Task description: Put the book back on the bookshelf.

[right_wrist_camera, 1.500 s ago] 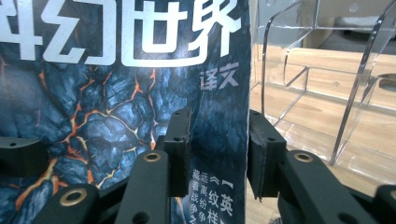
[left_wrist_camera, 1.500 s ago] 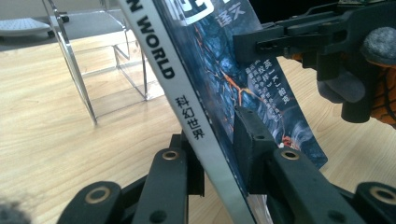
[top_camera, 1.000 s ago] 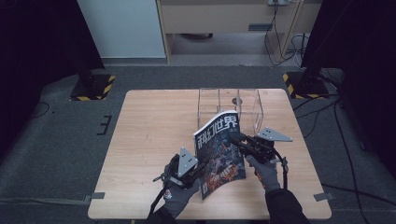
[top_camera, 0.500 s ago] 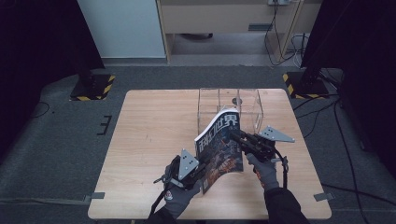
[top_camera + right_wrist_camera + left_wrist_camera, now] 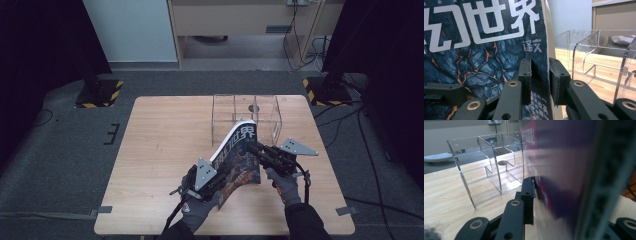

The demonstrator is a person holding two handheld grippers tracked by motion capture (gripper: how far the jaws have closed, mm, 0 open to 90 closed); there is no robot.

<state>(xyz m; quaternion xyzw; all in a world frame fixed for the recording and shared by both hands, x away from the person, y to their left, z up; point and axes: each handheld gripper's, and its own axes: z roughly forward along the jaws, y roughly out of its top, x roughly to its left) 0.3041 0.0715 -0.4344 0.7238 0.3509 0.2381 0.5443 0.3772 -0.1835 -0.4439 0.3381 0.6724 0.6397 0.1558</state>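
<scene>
A magazine point(image 5: 239, 147) with a dark cracked-lava cover and large white characters stands tilted on its lower edge on the wooden table point(image 5: 160, 145). Its top leans toward a clear acrylic organizer point(image 5: 222, 112). My left gripper point(image 5: 220, 177) is shut on the magazine's lower near part. In the left gripper view the blurred magazine point(image 5: 564, 182) sits between the jaws, which have just eased open slightly while still on it. My right gripper point(image 5: 256, 149) clamps the magazine's right edge. Its pads point(image 5: 525, 75) sit on both sides of the cover point(image 5: 486, 50) after closing in.
The organizer point(image 5: 486, 170) has several upright compartments and stands just behind the magazine, at the table's far middle right; it is also in the right gripper view point(image 5: 594, 47). Black-and-yellow stand bases point(image 5: 100, 92) sit on the floor beyond both far corners.
The magazine has been tipped up from a flatter lean onto its edge, and its top is now higher and nearer the organizer. Both hands kept their places.
</scene>
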